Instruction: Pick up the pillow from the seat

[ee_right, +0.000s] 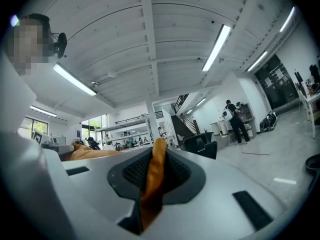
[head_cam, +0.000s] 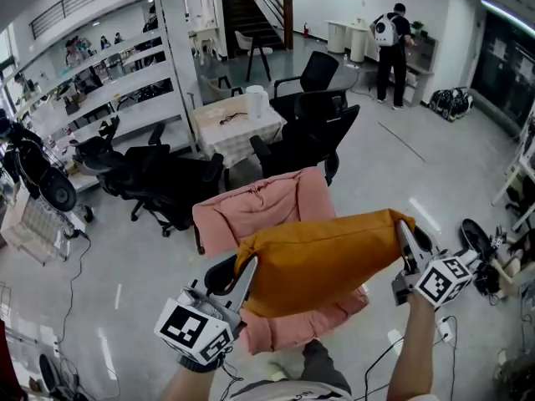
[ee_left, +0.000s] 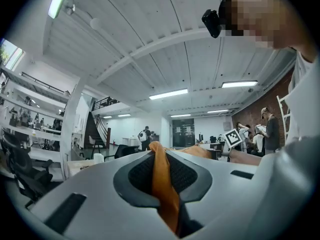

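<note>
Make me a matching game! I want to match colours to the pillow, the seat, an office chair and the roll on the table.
Things:
1. pillow
2. seat
3. office chair
4. roll

Colours:
a. black
b. white
c. orange
d. pink

Pairs: 1-c, 2-d, 3-a, 4-b
</note>
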A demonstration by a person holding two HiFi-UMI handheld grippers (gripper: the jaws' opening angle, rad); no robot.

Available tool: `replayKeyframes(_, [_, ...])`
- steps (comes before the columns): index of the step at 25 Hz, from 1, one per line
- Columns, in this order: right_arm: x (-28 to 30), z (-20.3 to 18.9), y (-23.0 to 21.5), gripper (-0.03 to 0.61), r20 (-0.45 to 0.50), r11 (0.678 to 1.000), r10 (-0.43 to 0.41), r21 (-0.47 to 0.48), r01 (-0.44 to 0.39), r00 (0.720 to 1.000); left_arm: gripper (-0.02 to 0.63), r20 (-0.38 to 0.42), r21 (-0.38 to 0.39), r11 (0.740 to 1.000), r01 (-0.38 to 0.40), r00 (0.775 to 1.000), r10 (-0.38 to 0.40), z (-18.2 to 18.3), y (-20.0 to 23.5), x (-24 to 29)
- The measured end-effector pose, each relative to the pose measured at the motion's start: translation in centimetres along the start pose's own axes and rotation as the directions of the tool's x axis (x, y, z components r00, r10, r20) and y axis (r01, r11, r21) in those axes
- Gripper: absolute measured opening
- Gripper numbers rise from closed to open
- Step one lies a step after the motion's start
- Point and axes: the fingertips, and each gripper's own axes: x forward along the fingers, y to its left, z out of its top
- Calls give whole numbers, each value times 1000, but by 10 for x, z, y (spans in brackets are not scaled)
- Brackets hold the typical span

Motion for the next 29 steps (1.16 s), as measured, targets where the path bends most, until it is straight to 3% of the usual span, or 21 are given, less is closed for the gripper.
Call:
replayKeyframes(10, [-38,2,30,51,-6,1000,-17,-17,17,1000,54,-29,-40,999,14,999,-15,10,-20,-36])
replayKeyframes(29, [-34,27,46,51,40,998,11,-65,-9,999,53,28,-32,999,-19,999,20,26,-22,-50])
